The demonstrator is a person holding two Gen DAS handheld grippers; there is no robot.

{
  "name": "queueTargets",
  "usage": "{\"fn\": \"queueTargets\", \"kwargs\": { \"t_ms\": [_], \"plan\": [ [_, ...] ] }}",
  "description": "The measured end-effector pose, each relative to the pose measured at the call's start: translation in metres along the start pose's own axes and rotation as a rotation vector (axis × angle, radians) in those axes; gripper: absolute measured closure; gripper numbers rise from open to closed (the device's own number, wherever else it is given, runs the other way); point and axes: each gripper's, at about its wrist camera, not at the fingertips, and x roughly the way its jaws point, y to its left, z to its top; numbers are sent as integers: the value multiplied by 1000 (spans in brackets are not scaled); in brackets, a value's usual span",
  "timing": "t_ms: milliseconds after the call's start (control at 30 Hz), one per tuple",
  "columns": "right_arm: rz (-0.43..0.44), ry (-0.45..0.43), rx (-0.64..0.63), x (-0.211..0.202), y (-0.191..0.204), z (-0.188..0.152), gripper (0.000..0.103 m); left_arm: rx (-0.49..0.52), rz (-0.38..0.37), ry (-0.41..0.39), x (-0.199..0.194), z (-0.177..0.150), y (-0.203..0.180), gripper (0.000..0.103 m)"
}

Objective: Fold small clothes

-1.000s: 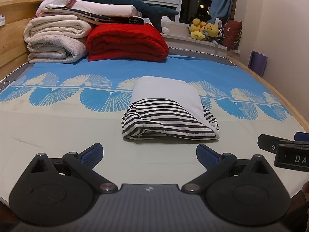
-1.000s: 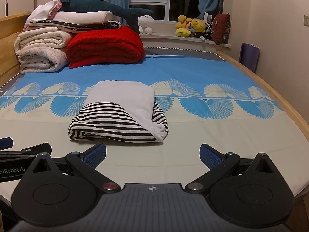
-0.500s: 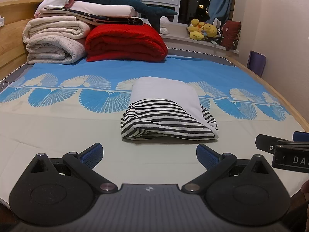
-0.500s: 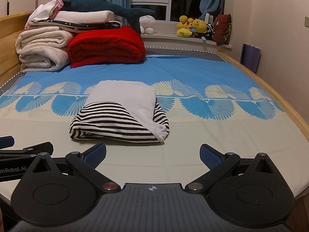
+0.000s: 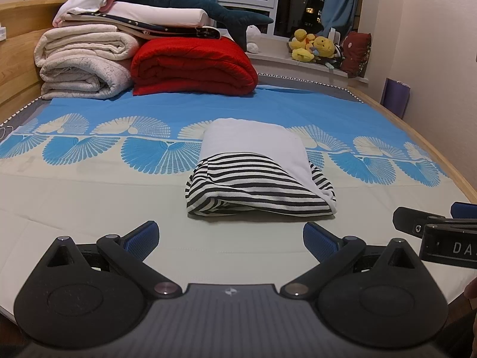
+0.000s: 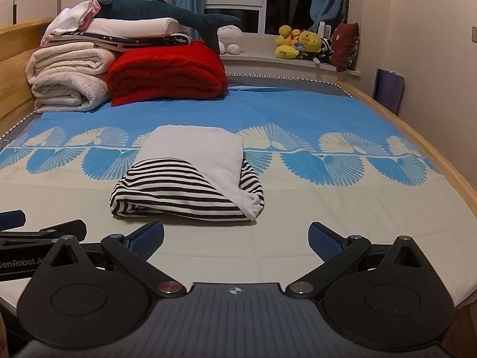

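Here, at the far left of the bed (image 5: pixel 74 205), a stack of cream blankets (image 5: pixel 83 68) lies against the wooden headboard (image 5: pixel 18 50), with white bedding and a dark plush shark (image 5: pixel 190 6) piled on top, and a folded red blanket (image 5: pixel 193 65) just beside it. My left gripper (image 5: pixel 231 237) hovers low over the pale near part of the sheet, its blue-padded fingers (image 5: pixel 141 237) spread wide with nothing between them. Straight ahead of it, near the middle of the bed, lies the folded garment (image 5: pixel 259 176): a black-and-white striped bundle with a plain white layer laid over its top and right side, resting where the pale sheet meets the blue fan-patterned band. It lies apart from both pairs of my fingers. My right gripper (image 6: pixel 235 237) sits just to the right of the left one, also low above the sheet and spread wide, holding nothing; from its own camera the garment (image 6: pixel 190 179) lies slightly left of centre. Further right, yellow stuffed toys (image 6: pixel 295 44) sit on the windowsill under blue curtains, and a purple bag (image 6: pixel 389 89) leans against the wall beyond the bed's wooden edge.
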Motion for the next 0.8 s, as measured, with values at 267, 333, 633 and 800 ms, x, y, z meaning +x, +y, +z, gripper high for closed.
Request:
{"fn": "queueTargets", "kwargs": {
  "t_ms": [267, 333, 633, 800],
  "plan": [
    [3, 0, 1, 0, 1, 1, 1, 0, -5, -2, 0, 0, 0, 0],
    [2, -1, -1, 0, 1, 0, 1, 1, -4, -2, 0, 0, 0, 0],
    [4, -1, 3, 0, 1, 0, 1, 3, -5, -2, 0, 0, -1, 0],
    [4, -1, 2, 0, 0, 0, 1, 2, -7, 1, 0, -1, -2, 0]
  ]
}}
